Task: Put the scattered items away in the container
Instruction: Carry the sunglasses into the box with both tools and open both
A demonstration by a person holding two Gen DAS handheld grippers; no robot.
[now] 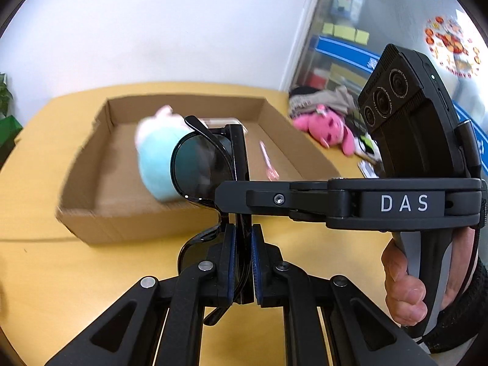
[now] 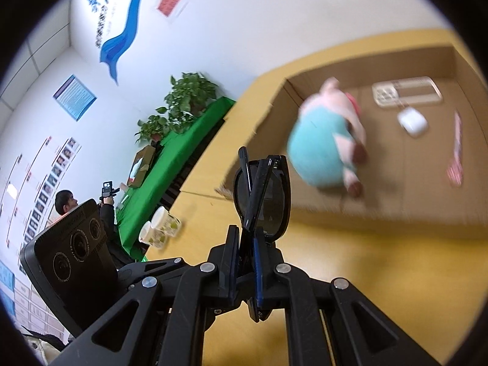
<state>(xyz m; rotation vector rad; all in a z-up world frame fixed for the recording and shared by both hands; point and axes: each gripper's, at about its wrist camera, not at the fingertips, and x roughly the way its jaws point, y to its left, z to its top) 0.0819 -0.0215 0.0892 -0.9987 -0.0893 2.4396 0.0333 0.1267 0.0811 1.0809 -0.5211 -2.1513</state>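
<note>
Holding folded black sunglasses (image 1: 201, 164) between both grippers, above the yellow table (image 1: 45, 274) just in front of the cardboard box (image 1: 100, 225).

Left gripper (image 1: 242, 244) is clamped on the glasses near one end; right gripper (image 2: 245, 244) is clamped on the frame too, its arm crossing the left view. Inside the box lie a blue-and-pink plush toy (image 2: 323, 149), a white case (image 2: 413, 123), a clear packet (image 2: 405, 91) and a pink pen (image 2: 456, 149). A pink plush (image 1: 329, 128) lies on the table beside the box.
</note>
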